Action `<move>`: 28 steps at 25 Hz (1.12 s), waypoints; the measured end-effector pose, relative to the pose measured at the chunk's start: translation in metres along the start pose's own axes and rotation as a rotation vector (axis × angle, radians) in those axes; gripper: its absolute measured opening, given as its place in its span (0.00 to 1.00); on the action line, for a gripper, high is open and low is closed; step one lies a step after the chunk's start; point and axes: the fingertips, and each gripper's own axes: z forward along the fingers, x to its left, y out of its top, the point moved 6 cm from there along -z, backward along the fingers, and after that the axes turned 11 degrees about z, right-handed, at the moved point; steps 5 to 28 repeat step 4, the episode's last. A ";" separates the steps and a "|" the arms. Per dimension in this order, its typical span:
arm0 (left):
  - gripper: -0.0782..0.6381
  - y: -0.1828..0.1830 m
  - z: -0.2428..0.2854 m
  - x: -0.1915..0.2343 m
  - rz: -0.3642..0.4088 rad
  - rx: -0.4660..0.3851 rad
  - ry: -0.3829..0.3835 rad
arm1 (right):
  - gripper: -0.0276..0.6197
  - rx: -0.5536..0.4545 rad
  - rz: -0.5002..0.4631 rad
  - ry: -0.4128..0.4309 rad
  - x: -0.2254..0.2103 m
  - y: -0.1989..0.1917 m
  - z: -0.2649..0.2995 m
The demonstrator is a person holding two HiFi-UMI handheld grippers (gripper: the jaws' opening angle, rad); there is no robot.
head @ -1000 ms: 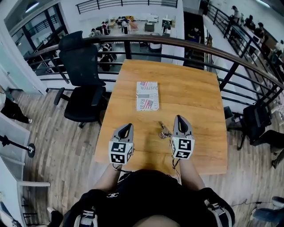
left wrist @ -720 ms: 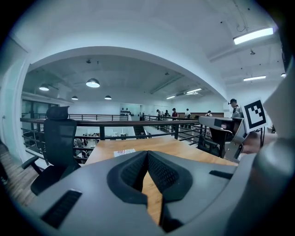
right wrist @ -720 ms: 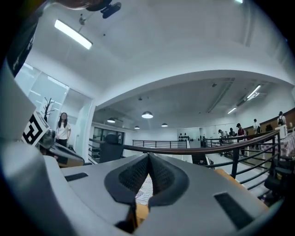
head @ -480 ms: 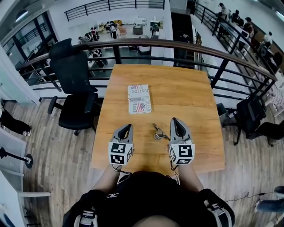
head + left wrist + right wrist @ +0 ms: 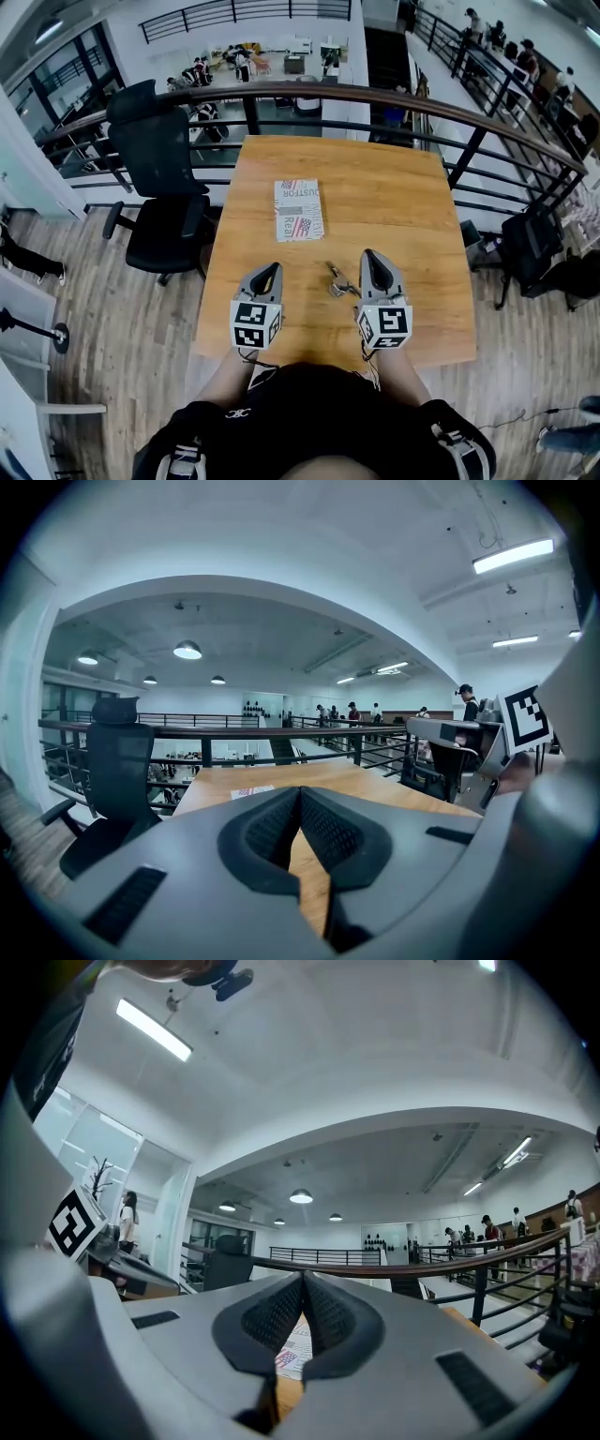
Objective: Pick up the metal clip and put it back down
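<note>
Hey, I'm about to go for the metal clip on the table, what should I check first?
1. Small silver metal clip lies free on the wooden table: ok.
2. Jaws of the right gripper open for a pick: not ok, shut with nothing between them.
3. The left gripper is clear of the clip: ok, shut, empty, off to its left.
4. Printed paper packet is apart from the clip: ok.
5. Clip shows in the right gripper view: not ok.

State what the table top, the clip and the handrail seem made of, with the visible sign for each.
Table top: wood or wood-look laminate, matt; orange-brown with grain streaks.
Metal clip: probably metal, shiny; silver-grey with glints, though small.
Handrail: likely varnished wood; brown, with a sheen.
</note>
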 end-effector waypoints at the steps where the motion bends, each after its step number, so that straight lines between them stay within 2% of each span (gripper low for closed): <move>1: 0.13 0.000 -0.001 0.001 -0.001 0.000 0.000 | 0.06 0.003 0.002 0.001 0.001 -0.001 0.001; 28: 0.13 -0.001 -0.003 0.004 -0.004 0.000 -0.001 | 0.06 0.009 0.006 0.003 0.006 -0.002 0.002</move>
